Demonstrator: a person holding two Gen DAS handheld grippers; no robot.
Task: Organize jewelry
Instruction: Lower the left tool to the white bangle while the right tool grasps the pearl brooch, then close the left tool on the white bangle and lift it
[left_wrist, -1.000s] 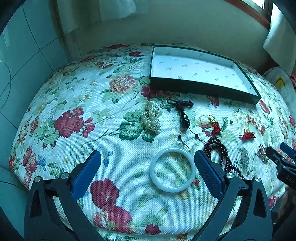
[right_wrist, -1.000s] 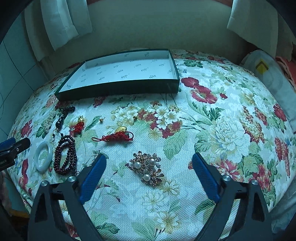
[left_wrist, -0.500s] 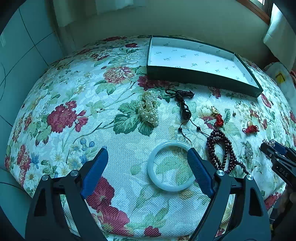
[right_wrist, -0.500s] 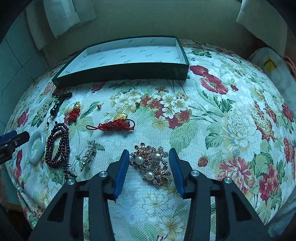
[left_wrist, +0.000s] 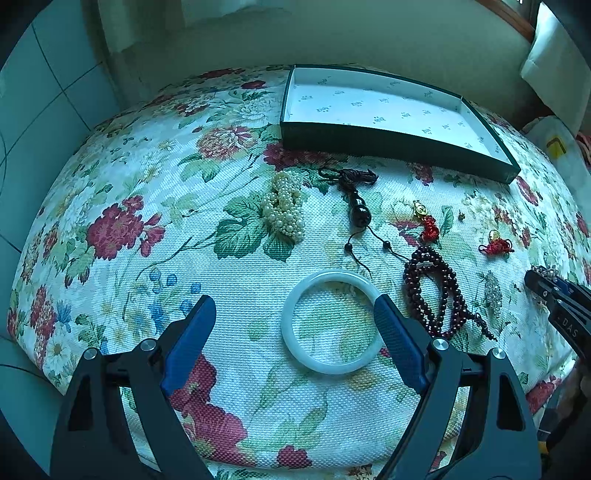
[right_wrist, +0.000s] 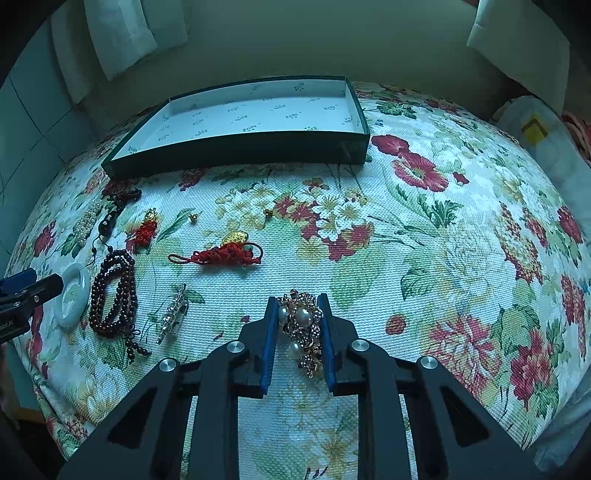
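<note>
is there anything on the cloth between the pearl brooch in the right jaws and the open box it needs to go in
Nothing tall. The right gripper has just been closing, its jaws pressed on the pearl brooch. Toward the open box lies mostly bare cloth; the red knotted charm lies flat, left of that line, and lifting would clear it.

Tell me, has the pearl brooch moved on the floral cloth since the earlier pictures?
No. The pearl brooch lies on the same patch of floral cloth, below the red tassel charm. The right gripper jaws have just been closing, and now press on it.
</note>
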